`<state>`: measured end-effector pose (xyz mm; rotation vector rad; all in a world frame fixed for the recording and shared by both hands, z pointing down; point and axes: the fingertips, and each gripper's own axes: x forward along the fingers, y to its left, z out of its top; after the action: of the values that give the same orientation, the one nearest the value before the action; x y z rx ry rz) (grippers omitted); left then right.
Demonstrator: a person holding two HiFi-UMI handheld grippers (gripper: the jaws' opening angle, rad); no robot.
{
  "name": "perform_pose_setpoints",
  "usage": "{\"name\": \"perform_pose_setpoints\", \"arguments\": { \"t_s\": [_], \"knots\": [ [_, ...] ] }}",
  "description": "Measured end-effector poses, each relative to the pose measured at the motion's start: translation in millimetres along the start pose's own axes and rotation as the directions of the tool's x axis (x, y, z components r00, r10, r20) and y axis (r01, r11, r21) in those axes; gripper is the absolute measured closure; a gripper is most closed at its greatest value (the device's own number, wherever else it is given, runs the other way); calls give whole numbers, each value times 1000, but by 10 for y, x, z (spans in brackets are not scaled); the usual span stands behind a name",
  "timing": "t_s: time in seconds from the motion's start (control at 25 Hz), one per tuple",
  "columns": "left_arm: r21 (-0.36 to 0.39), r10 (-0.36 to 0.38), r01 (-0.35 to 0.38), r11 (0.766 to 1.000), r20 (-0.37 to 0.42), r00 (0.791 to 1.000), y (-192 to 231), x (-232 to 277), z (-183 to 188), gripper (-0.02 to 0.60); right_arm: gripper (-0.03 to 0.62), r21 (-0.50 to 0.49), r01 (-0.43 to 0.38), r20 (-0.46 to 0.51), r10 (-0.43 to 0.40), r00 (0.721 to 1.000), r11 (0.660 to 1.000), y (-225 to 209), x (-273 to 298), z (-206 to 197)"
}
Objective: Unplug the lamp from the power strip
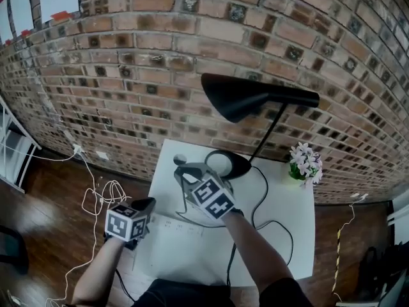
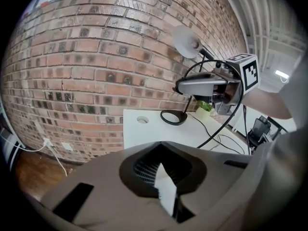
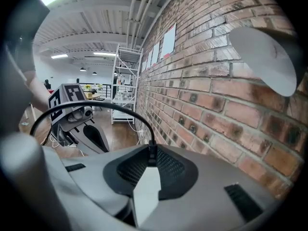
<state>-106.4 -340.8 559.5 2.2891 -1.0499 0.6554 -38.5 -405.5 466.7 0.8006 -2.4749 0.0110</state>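
Now clamping the black cord (image 3: 152, 153) in the right gripper (image 1: 184, 171) at centre, with the left gripper (image 1: 146, 205) clenched empty at lower left.

Left tongs (image 1: 146, 204) closed, right (image 1: 184, 171) on plug (image 3: 151, 156)

We see a white table (image 1: 300, 200) carrying the lamp's round black base (image 1: 227, 165), a looping black cord (image 1: 258, 200) and a small flowering plant (image 1: 305, 162).

**Clearance check, head view**

The white table (image 1: 185, 258) is bare along its lower edge, so passage is open there. The lamp base (image 1: 229, 165) and overhanging shade (image 1: 255, 96) block the upper centre. A flower pot (image 1: 305, 164) sits upper right. A black cord (image 1: 276, 222) loops across the right half. White cables (image 1: 96, 200) clutter the floor at left.
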Motion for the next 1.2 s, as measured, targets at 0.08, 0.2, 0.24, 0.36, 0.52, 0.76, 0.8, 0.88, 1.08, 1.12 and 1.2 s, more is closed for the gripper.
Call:
{"name": "perform_pose_setpoints", "arguments": {
  "t_s": [0.08,0.2,0.24,0.36,0.52,0.76,0.8,0.88,1.08,1.12,1.2],
  "knots": [
    [-4,11,-11,1000,-7,1000,66,79,52,588,539,6,-10,1,10,1000,1000,-110,97,-49],
    [-6,24,-24,1000,-12,1000,170,192,128,588,539,10,-20,-3,20,1000,1000,-262,269,-125],
    [-7,26,-27,1000,-16,1000,193,230,142,588,539,13,-23,-5,23,1000,1000,-311,322,-152],
    [-10,22,-22,1000,-33,999,220,331,186,588,539,27,-28,-8,28,1000,999,-455,471,-227],
    [-20,25,-26,999,-52,998,310,492,203,588,539,53,-38,-21,39,999,998,-615,665,-348],
    [-35,17,-19,999,-67,998,409,656,262,589,539,92,-34,-61,40,997,995,-827,902,-563],
    [-35,14,-17,999,-75,997,413,672,244,589,537,99,-33,-70,41,997,995,-850,941,-607],
    [-34,9,-12,999,-92,996,424,705,198,589,537,113,-32,-84,41,996,993,-889,1018,-682],
    [-39,22,-26,999,-105,994,542,770,128,589,537,123,-36,-117,51,992,992,-937,1192,-852],
    [-44,20,-25,999,-108,994,549,772,130,589,536,126,-33,-124,49,991,991,-946,1220,-883],
    [-55,18,-24,998,-114,993,569,779,127,589,536,133,-31,-130,49,990,991,-962,1276,-925]
  ]
}}
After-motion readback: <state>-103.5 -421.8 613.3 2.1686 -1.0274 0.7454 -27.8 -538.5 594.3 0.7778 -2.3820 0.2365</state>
